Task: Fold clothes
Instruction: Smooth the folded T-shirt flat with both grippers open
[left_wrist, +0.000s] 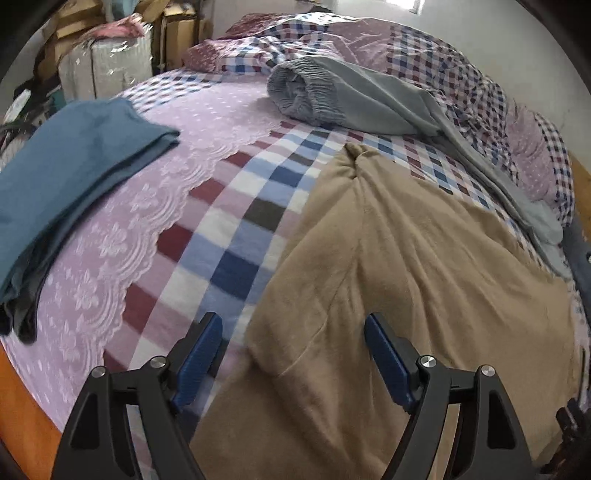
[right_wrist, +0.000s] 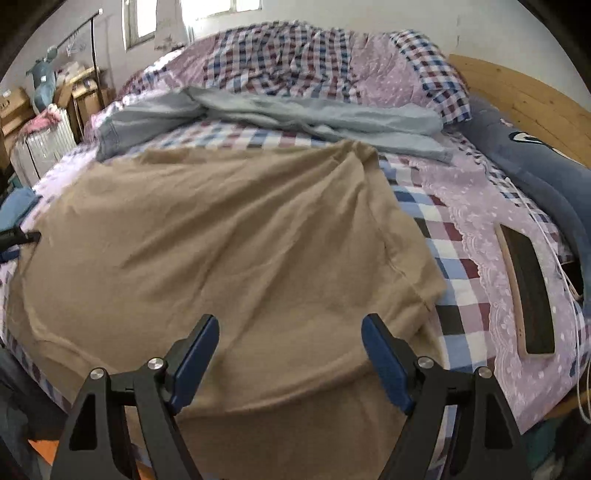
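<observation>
Tongs: left tongs (left_wrist: 293, 332) and right tongs (right_wrist: 290, 332) both gaping, nothing gripped, above tan garment (right_wrist: 221, 236)

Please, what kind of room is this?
Most likely a lived-in bedroom. A bed with a checked cover fills the view, clothes such as a tan garment lie on it, and a wooden headboard stands behind.

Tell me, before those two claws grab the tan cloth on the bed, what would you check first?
1. Left gripper open: ok.
2. Right gripper open: ok.
3. Tan garment spread out: ok, though wrinkled.
4. Nothing lying on it: ok.
5. Grey trousers clear of it: cannot tell, they lie close behind its far edge.
6. Folded blue garment out of the way: ok, set aside.
</observation>
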